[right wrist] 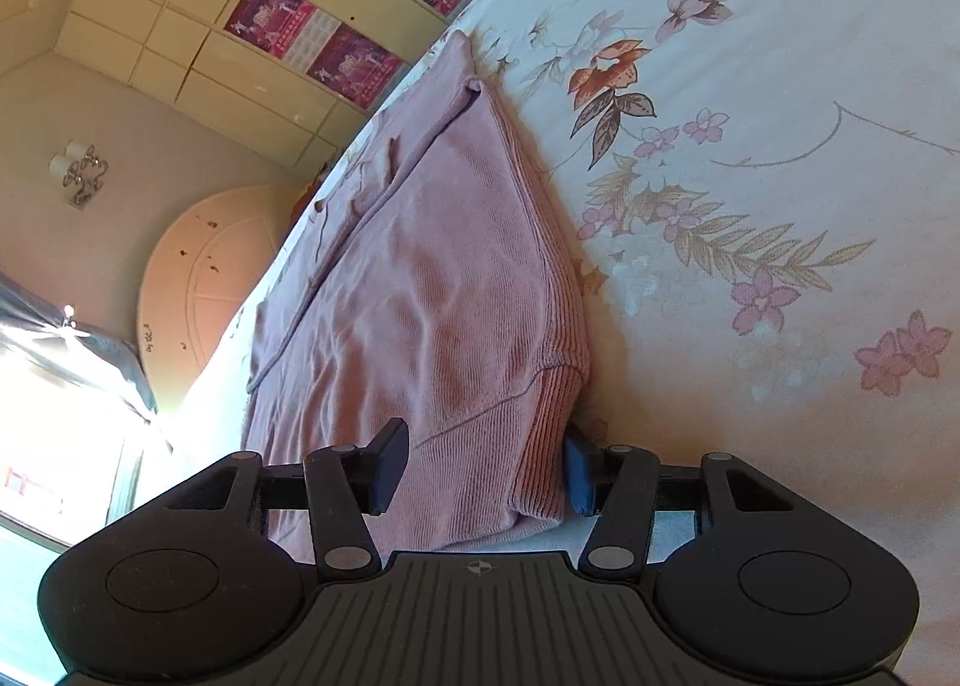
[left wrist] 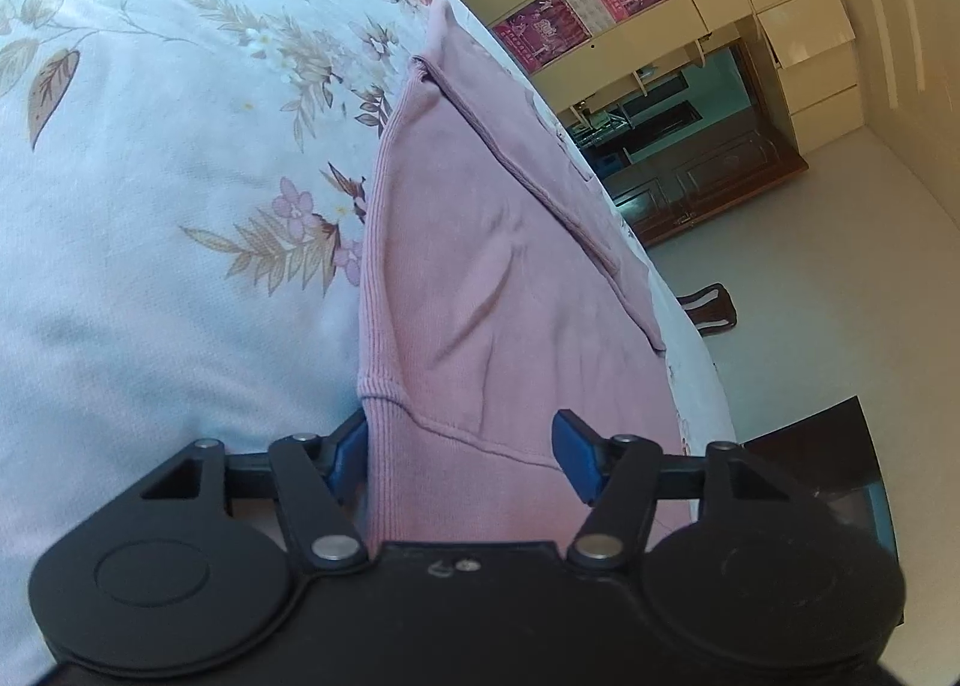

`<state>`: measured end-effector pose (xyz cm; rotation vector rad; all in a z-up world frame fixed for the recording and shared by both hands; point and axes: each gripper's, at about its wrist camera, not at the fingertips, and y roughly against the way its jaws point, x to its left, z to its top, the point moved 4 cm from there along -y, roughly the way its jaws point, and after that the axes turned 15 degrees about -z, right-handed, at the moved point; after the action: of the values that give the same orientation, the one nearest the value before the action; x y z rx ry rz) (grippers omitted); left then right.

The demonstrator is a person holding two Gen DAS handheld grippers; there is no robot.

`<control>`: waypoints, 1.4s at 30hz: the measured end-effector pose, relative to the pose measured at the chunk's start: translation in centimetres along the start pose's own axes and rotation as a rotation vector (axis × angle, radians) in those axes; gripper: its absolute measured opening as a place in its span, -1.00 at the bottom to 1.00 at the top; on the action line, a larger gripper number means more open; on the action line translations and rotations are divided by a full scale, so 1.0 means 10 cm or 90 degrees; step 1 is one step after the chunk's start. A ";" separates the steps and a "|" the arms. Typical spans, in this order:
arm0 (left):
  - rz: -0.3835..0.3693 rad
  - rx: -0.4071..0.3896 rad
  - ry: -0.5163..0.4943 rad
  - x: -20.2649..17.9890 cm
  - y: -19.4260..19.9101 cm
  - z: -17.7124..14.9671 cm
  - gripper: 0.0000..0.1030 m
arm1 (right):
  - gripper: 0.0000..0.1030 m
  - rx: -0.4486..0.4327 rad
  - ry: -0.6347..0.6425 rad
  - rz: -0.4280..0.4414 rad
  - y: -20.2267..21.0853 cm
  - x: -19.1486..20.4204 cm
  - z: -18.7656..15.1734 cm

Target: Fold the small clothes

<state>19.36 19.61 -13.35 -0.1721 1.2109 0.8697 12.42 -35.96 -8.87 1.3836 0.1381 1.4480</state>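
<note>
Sweatshirt-folding check-in. Pink sweatshirt (left wrist: pixel 480 242) lying on the bed (left wrist: pixel 150 146), on the floral sheet, already doubled over by the look of that layered edge. Ribbed hem (right wrist: pixel 540 404) at the near end, right at the tongs; neck end way off toward the far edge of the bed. So: long axis running straight away from both tongs, near to far.

Left tongs (left wrist: pixel 462 455) roughly half open, wrapped round the left hem corner and turned on edge, one pad tucked in on the bed side of the cloth and the other pad (left wrist: pixel 576 458) on top. Looks like contact on both sides, so calling it a grip, though hardly a hard pinch. Right tongs (right wrist: pixel 480 464), same story on the right hem corner: about half open, thick ribbed fold filling the gap, pads against it either side.

Neither hand really nearer than the other. One corner each, same end of the garment.

Guessing next up: carry the hem away toward the far end, along that long axis, to halve the length. Worth keeping both corners travelling together, otherwise a skewed fold. Can't see the far end well enough to judge where to land.
</note>
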 end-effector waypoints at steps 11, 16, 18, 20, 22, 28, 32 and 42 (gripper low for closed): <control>0.059 0.001 -0.085 -0.13 0.00 -0.01 -0.94 | -0.85 -0.001 0.030 -0.002 -0.03 0.02 0.05; 0.008 -0.092 -0.072 -0.18 0.19 0.00 -0.93 | -0.85 -0.046 0.066 0.051 0.24 0.18 0.17; 0.054 -0.061 -0.033 0.05 0.11 -0.07 -0.93 | -0.85 -0.007 0.069 -0.003 0.06 0.02 0.12; 0.053 -0.068 -0.020 0.11 0.10 -0.11 -0.93 | -0.85 0.029 0.055 -0.038 -0.08 -0.11 0.05; 0.054 -0.072 -0.019 0.09 0.13 -0.10 -0.93 | -0.85 0.013 0.027 -0.018 -0.02 -0.13 0.04; 0.001 -0.123 -0.040 -0.19 0.18 0.18 -0.93 | -0.85 -0.054 0.030 0.025 0.16 0.19 0.33; -0.027 -0.136 -0.084 -0.47 -0.05 0.76 -0.93 | -0.85 -0.109 0.081 0.033 0.14 0.68 0.81; 0.004 -0.147 -0.125 -0.56 -1.37 2.42 -0.93 | -0.85 -0.132 0.042 0.043 -0.97 1.41 2.46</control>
<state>45.96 20.90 -3.67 -0.2639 0.9278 1.0074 40.60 -35.34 1.28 1.1822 -0.0160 1.5191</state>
